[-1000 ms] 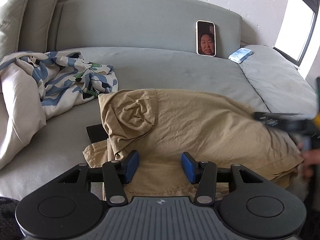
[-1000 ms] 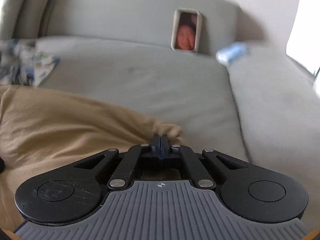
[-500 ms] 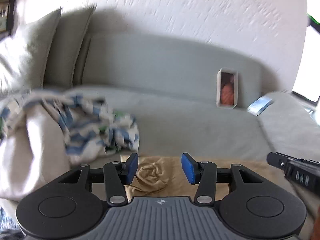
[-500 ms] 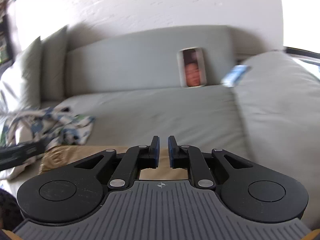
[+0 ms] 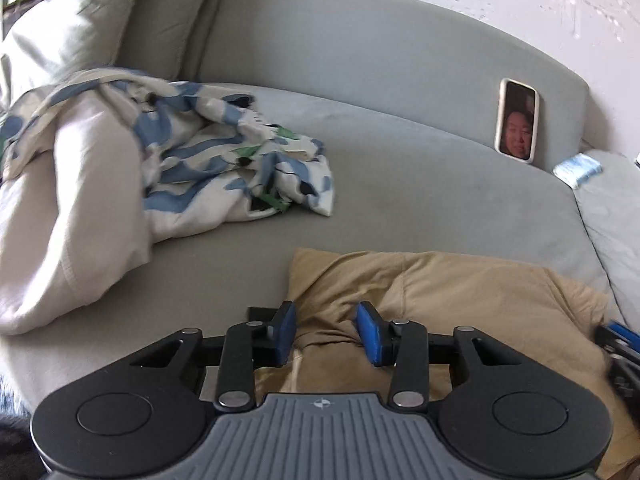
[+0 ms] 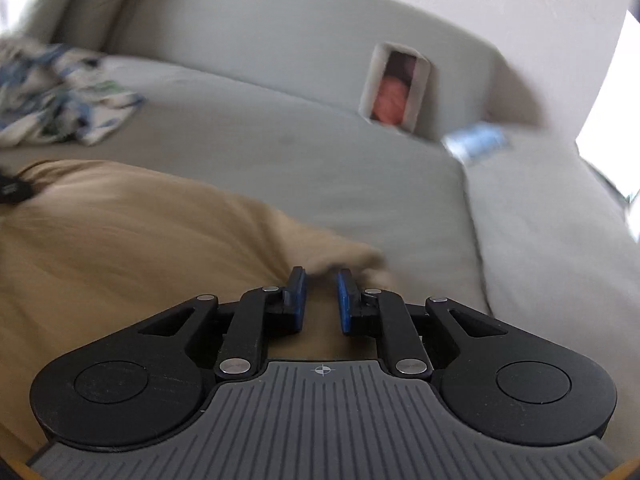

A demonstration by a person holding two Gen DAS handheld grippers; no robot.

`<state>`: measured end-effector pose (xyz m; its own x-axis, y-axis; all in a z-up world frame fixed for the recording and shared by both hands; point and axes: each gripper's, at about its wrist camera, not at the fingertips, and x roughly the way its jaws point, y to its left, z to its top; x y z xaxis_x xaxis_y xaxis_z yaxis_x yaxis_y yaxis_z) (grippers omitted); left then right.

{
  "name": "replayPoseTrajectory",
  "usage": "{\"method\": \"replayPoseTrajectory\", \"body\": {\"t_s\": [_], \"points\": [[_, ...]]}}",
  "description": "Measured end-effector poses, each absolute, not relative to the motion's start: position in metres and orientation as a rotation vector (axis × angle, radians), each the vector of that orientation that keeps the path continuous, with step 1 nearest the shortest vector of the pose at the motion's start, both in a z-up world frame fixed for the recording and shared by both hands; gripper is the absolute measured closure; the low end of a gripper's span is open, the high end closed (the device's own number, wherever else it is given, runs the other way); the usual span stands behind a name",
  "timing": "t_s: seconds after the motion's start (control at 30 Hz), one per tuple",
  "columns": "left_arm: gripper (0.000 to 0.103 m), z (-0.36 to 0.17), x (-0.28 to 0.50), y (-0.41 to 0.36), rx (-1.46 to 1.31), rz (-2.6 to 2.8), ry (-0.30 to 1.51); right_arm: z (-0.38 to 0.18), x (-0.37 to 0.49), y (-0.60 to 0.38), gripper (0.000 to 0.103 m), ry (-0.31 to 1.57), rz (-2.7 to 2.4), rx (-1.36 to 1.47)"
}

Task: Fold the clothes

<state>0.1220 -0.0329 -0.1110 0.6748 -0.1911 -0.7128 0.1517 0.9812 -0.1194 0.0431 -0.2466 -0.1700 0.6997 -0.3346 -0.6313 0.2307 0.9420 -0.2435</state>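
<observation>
A tan garment (image 5: 460, 292) lies folded and rumpled on the grey sofa seat (image 5: 420, 184). My left gripper (image 5: 326, 312) hovers over its left end. The blue pads stand apart and are closing a little, with a fabric wrinkle below the gap and nothing pinched. In the right wrist view my right gripper (image 6: 320, 276) sits at the tan garment's (image 6: 120, 240) right corner. Its pads are a narrow gap apart, and the corner tip lies just beyond them, free. The right gripper's blue pad (image 5: 618, 340) peeks in at the left view's right edge.
A blue-and-white patterned cloth (image 5: 224, 160) and a white pillow (image 5: 68, 208) are heaped on the left. A phone (image 5: 517, 122) leans on the backrest, with a tissue pack (image 5: 578, 168) beside it. A flat black object (image 5: 260, 312) shows from under the garment.
My right gripper went from shut on the garment's corner to slightly open, letting go. Both cameras tipped up toward the wall and came back down. The left pads narrowed a little.
</observation>
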Motion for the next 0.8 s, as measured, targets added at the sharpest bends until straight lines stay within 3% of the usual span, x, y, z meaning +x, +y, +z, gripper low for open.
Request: {"method": "replayPoseTrajectory", "body": {"t_s": [0.1, 0.13, 0.17, 0.27, 0.4, 0.63, 0.8], "points": [[0.056, -0.097, 0.110, -0.024, -0.062, -0.097, 0.773, -0.150, 0.022, -0.272, 0.086, 0.740, -0.381, -0.046], [0.060, -0.089, 0.103, -0.025, -0.042, -0.078, 0.740, -0.143, 0.014, -0.278, 0.089, 0.727, -0.389, -0.011], [0.072, -0.079, 0.093, -0.028, 0.006, -0.025, 0.701, -0.136, 0.006, -0.280, 0.090, 0.705, -0.388, 0.008], [0.071, -0.056, 0.065, -0.024, 0.034, -0.011, 0.608, -0.113, -0.019, -0.273, 0.089, 0.623, -0.357, 0.025], [0.069, -0.052, 0.039, -0.030, -0.004, -0.173, 0.650, -0.092, -0.041, -0.243, 0.084, 0.546, -0.194, 0.075], [0.069, -0.090, 0.024, -0.062, 0.173, -0.220, 0.753, -0.123, -0.041, -0.202, 0.086, 0.706, 0.023, 0.025], [0.068, -0.094, 0.033, -0.050, 0.110, -0.226, 0.807, -0.141, -0.048, -0.218, 0.091, 0.754, -0.066, -0.028]]}}
